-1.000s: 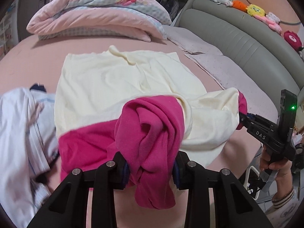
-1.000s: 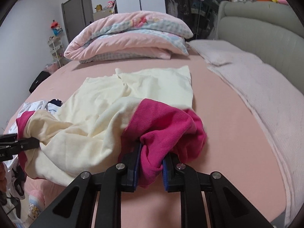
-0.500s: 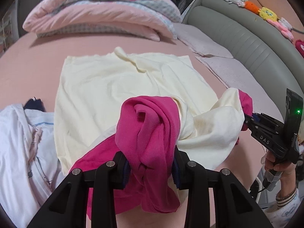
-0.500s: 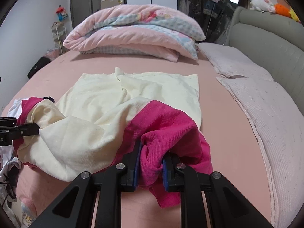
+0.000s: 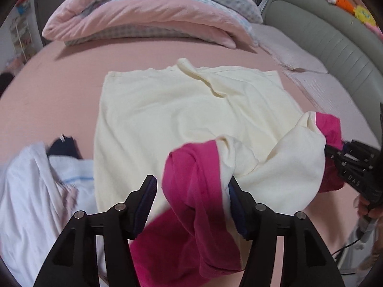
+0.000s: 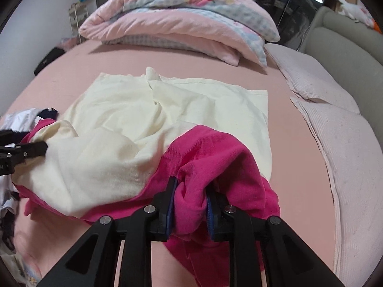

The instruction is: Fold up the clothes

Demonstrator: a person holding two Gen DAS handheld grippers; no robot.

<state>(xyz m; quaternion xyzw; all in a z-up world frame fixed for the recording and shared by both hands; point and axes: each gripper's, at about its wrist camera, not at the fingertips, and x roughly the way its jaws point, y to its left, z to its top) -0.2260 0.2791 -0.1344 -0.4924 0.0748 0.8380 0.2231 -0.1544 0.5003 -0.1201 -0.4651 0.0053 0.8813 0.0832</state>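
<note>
A cream shirt (image 5: 191, 110) with magenta sleeves lies on the pink bed, its far half flat and its near half bunched and carried over it. My left gripper (image 5: 190, 181) is opening. A magenta sleeve (image 5: 191, 174) hangs between its jaws and touches only the right pad, with the left pad standing clear. My right gripper (image 6: 191, 186) still pinches the other magenta sleeve (image 6: 210, 153), though its jaws are starting to open. Each gripper also shows in the other's view: the right gripper (image 5: 354, 165) at the right edge, the left gripper (image 6: 24, 150) at the left edge.
A folded pink quilt (image 5: 153, 12) lies across the far end of the bed. A pile of white and dark clothes (image 5: 31, 191) sits at the left. Pale pillows (image 6: 335, 124) and a grey-green headboard (image 5: 323, 40) line the right side. A person's hand (image 5: 368, 210) holds the right gripper.
Both grippers have carried the magenta sleeves forward over the cream body. The left jaws have spread and its left pad has come off the cloth. The right jaws have widened slightly.
</note>
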